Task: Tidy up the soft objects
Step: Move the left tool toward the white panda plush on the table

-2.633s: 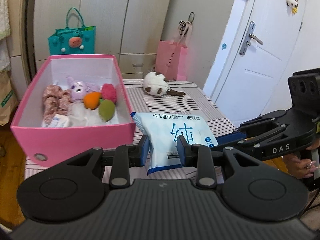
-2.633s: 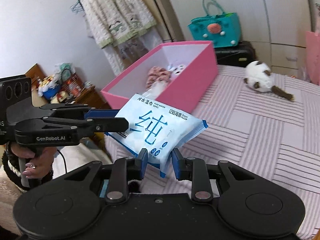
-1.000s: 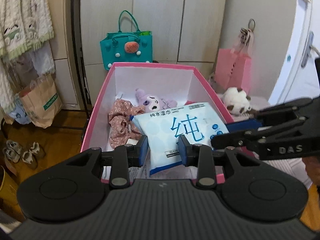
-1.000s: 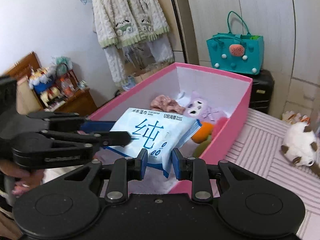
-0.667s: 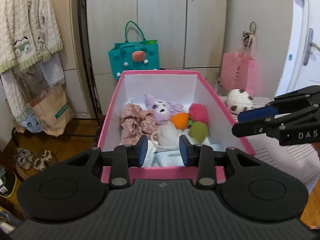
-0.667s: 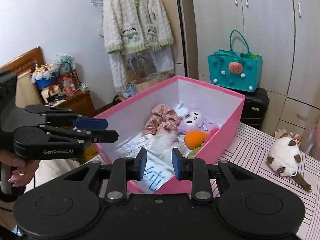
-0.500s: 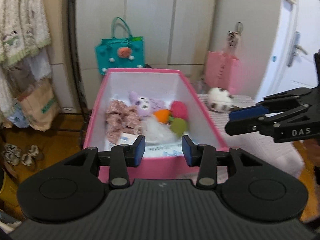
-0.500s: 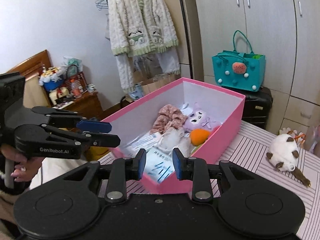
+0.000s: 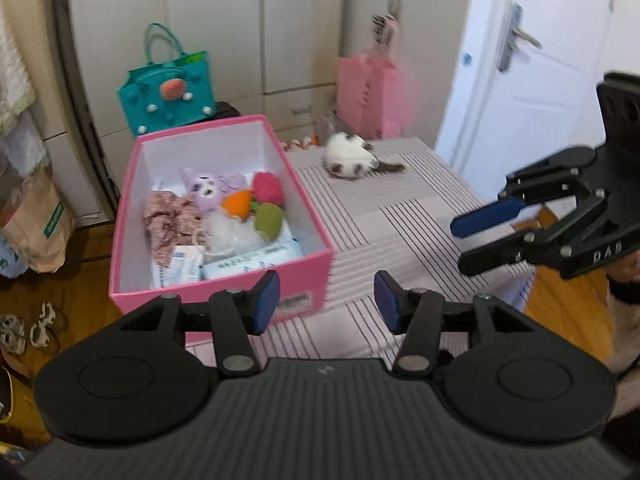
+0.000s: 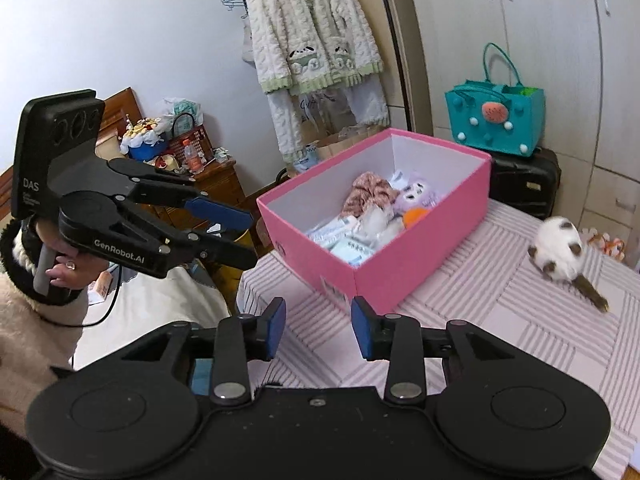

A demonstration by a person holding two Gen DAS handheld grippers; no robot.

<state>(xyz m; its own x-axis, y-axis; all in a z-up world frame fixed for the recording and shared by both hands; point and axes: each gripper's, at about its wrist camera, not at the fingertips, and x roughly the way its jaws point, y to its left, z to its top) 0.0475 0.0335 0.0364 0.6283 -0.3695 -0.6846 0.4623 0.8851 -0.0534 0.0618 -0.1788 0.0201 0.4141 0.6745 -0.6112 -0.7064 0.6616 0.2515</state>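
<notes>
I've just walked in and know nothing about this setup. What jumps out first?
The bright pink box on the striped table grabs the eye, stuffed with a purple plush, an orange toy and a wet-wipes pack. A white-and-brown plush cat lies alone on the table beyond the box. In front hover two black grippers, the left gripper and right gripper, jaws opening, nothing between them.

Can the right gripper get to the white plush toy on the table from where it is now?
Probably yes. The right gripper is empty, jaws opening, and the plush toy lies alone on the striped table; the pink box stands off to the side.
</notes>
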